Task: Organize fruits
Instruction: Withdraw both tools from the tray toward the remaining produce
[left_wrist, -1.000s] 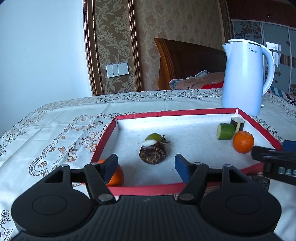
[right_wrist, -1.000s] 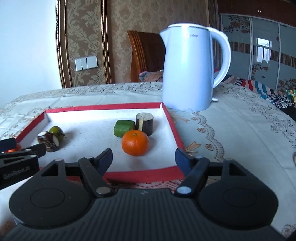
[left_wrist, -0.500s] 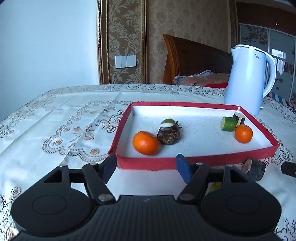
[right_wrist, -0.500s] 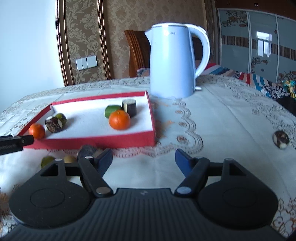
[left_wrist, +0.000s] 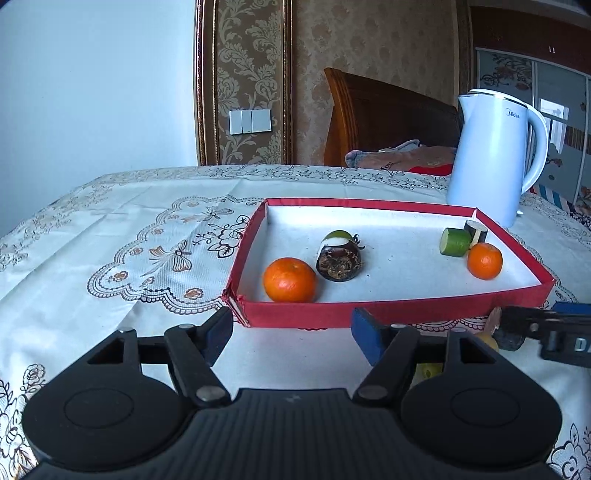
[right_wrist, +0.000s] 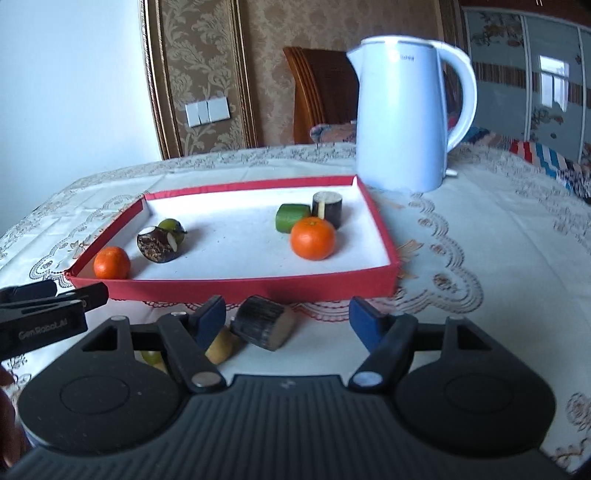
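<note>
Cloth-covered surface (left_wrist: 110, 229) carrying red tray (left_wrist: 369, 314) and kettle (left_wrist: 491, 158), wallpapered wall (left_wrist: 369, 37) standing beyond; left tongs (left_wrist: 291, 332) and right tongs (right_wrist: 288, 317) gaping apart, empty.

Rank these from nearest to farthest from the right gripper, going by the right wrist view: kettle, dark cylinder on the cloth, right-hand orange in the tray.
1. Dark cylinder, on the cloth, just ahead of the right gripper.
2. Orange, inside the red tray, right part.
3. Kettle, behind the tray's far right corner.
</note>
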